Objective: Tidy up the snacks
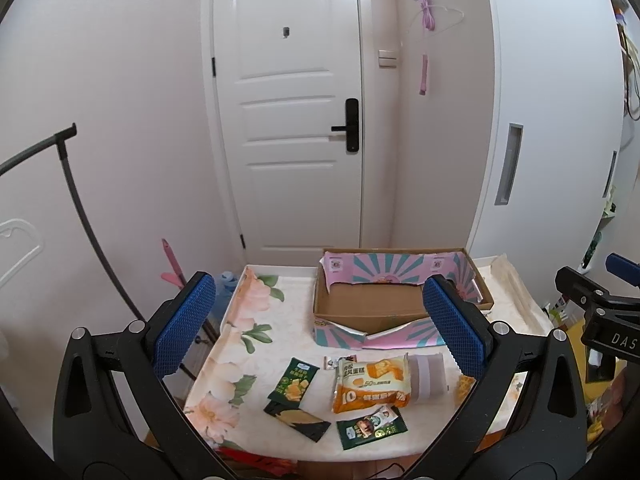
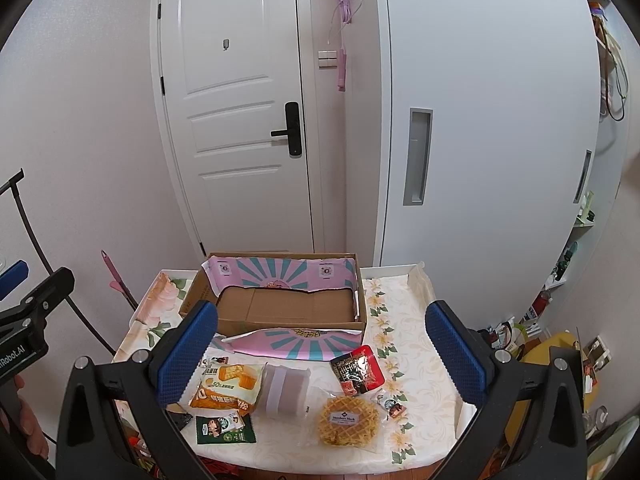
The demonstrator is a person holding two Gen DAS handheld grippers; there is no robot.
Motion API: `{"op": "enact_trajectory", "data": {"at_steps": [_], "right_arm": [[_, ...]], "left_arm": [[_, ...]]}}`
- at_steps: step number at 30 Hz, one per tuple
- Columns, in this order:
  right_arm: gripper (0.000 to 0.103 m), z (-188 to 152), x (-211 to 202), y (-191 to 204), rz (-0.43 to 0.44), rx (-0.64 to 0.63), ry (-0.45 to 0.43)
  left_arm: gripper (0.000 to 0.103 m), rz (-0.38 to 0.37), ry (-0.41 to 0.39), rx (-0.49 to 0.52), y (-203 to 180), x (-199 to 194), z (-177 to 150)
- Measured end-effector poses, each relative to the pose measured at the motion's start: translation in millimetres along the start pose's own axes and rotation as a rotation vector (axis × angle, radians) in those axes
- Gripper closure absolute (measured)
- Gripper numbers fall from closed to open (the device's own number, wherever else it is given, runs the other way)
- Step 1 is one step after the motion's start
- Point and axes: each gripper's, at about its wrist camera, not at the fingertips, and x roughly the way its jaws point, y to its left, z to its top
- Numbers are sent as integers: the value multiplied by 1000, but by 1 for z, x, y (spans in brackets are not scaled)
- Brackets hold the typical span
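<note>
**Counting snacks before an open box**

Hovering above the near table edge, the left gripper (image 1: pixel 320 328) and right gripper (image 2: pixel 322 350) both stand wide apart, holding nothing; one cardboard box (image 2: pixel 288 306) sits at the back of the floral table (image 2: pixel 424 376), its near flap folded down; in front lie three green packets (image 1: pixel 294 380), one orange cake pack (image 2: pixel 226 388), one frosted pouch (image 2: pixel 286 392), one waffle (image 2: pixel 348 420), one red packet (image 2: pixel 358 368) and two small sweets (image 2: pixel 392 404), none boxed.

Box (image 2: pixel 280 308) behind snack packets (image 2: pixel 224 390), both on table (image 2: pixel 424 376)
</note>
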Motion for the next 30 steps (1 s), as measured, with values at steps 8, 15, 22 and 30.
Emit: {"op": "enact_trajectory", "data": {"at_steps": [8,15,22,30], "right_arm": [[0,1,0,1,-1,-2,-1],[0,1,1,2,-1,-2,0],[0,2,0,3,-2,1,0],[0,3,0,2,5,8,2]], "left_arm": [[0,-2,-5,-3,1,0,0],[0,0,-3,-9,3,1,-2],[0,-6,-5,-11,3,0,-1],[0,-2,-6,-5,2,-1,0]]}}
